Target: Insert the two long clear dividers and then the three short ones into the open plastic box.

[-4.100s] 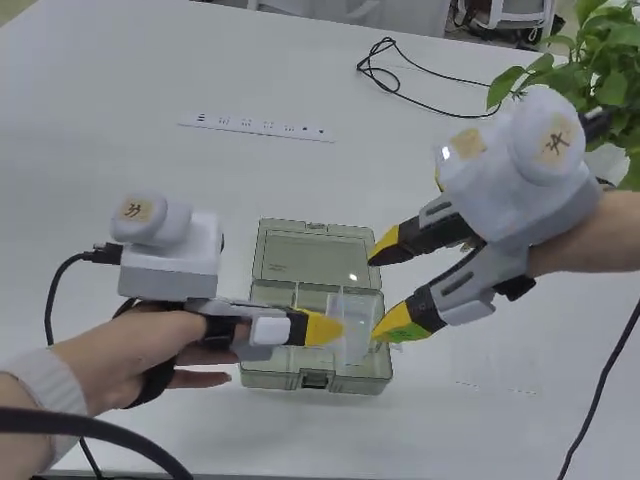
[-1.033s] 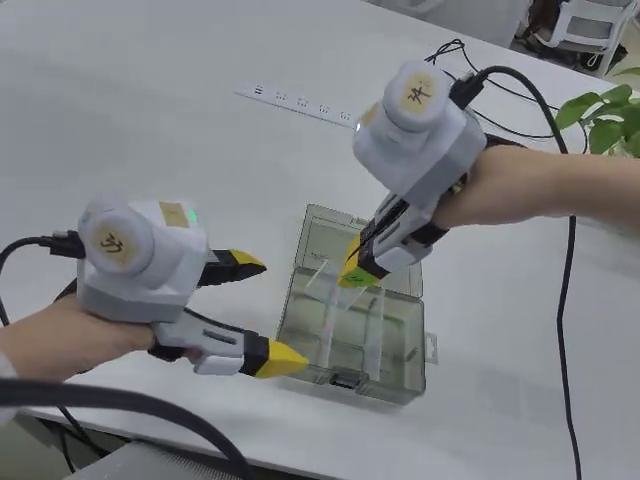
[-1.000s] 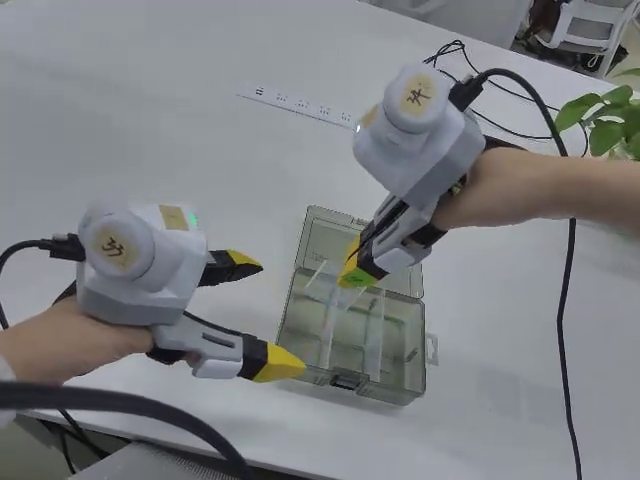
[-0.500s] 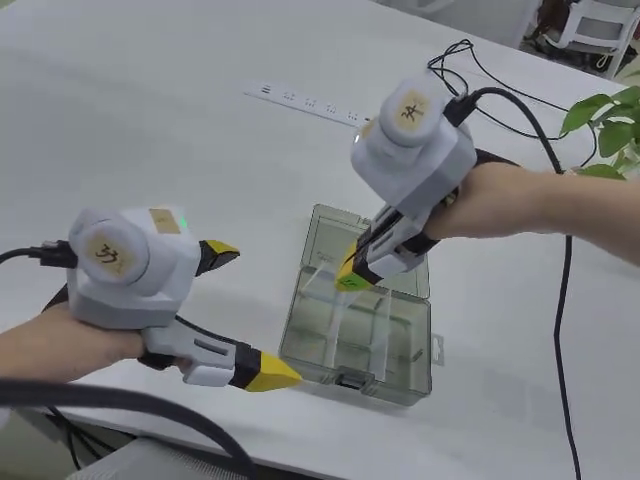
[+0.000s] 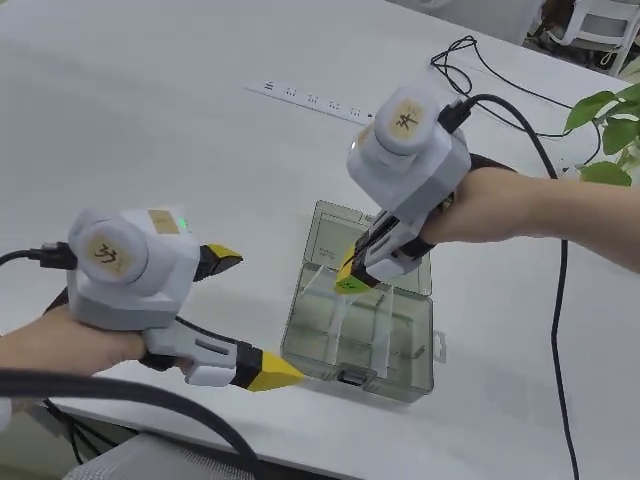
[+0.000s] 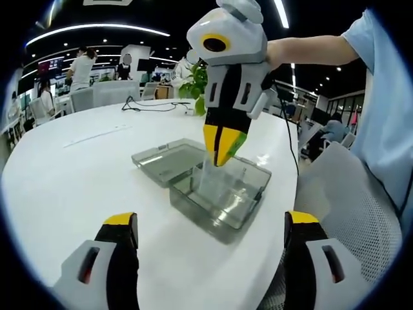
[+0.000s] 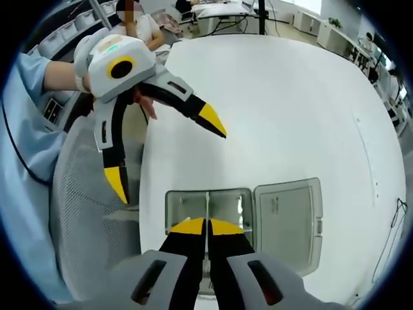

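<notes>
The clear plastic box [image 5: 300, 340] lies open near the table's front edge, its lid [image 5: 330, 228] flat behind it, with clear dividers [image 5: 384, 326] standing inside. My right gripper [image 5: 348, 280] hangs over the box's back left part, shut on a thin clear divider [image 5: 322, 283] that reaches down into the box. In the right gripper view the shut tips [image 7: 206, 226] sit above the box [image 7: 184, 203], and the divider [image 7: 206, 205] shows edge-on. My left gripper [image 5: 248, 313] is open and empty, left of the box. The left gripper view shows the right gripper [image 6: 222, 147] above the box [image 6: 219, 213].
A white power strip [image 5: 310, 100] lies far back on the table, with a black cable [image 5: 480, 62] and a green plant [image 5: 605, 110] at the back right. The table's front edge runs just below the box. A mesh chair [image 7: 90, 213] stands beside the table.
Four seconds ago the left gripper was shut beside a divider at the box and the right was open. Now the left is open and drawn back; the right is shut on a divider.
</notes>
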`<action>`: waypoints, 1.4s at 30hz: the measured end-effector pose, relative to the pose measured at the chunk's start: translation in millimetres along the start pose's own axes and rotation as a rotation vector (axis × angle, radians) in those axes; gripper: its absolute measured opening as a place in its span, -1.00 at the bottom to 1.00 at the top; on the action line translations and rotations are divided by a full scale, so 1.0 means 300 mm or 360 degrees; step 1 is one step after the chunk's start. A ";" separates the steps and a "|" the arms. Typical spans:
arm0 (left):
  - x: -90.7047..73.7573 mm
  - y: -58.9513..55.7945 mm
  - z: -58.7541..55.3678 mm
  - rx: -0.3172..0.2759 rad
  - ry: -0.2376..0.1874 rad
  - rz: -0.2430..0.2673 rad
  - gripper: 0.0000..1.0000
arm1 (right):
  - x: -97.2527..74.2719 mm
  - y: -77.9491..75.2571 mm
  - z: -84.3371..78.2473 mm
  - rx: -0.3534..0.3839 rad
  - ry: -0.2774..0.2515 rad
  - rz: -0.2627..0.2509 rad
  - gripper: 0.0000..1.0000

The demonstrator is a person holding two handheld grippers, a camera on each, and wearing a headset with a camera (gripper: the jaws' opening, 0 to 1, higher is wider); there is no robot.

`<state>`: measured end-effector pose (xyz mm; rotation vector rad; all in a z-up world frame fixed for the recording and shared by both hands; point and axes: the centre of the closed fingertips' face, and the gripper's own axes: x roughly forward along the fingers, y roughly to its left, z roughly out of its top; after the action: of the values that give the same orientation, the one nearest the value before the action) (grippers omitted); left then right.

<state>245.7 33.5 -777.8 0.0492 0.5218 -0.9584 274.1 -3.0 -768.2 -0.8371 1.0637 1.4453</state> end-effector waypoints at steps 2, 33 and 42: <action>0.002 -0.001 -0.001 0.0001 0.0002 0.0000 0.91 | 0.002 0.004 0.004 -0.0009 0.0007 -0.0008 -0.96; 0.004 -0.010 -0.011 -0.0047 -0.0008 0.0001 0.85 | 0.142 0.005 -0.031 -0.0049 0.0132 -0.0085 -0.97; 0.004 -0.013 -0.008 -0.0044 -0.0011 -0.0004 0.84 | 0.176 -0.013 -0.044 -0.0065 0.0181 -0.0125 -0.97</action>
<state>242.3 30.9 -779.7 0.0202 0.5287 -0.9534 269.2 3.1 -822.3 -0.9897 1.0769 1.3704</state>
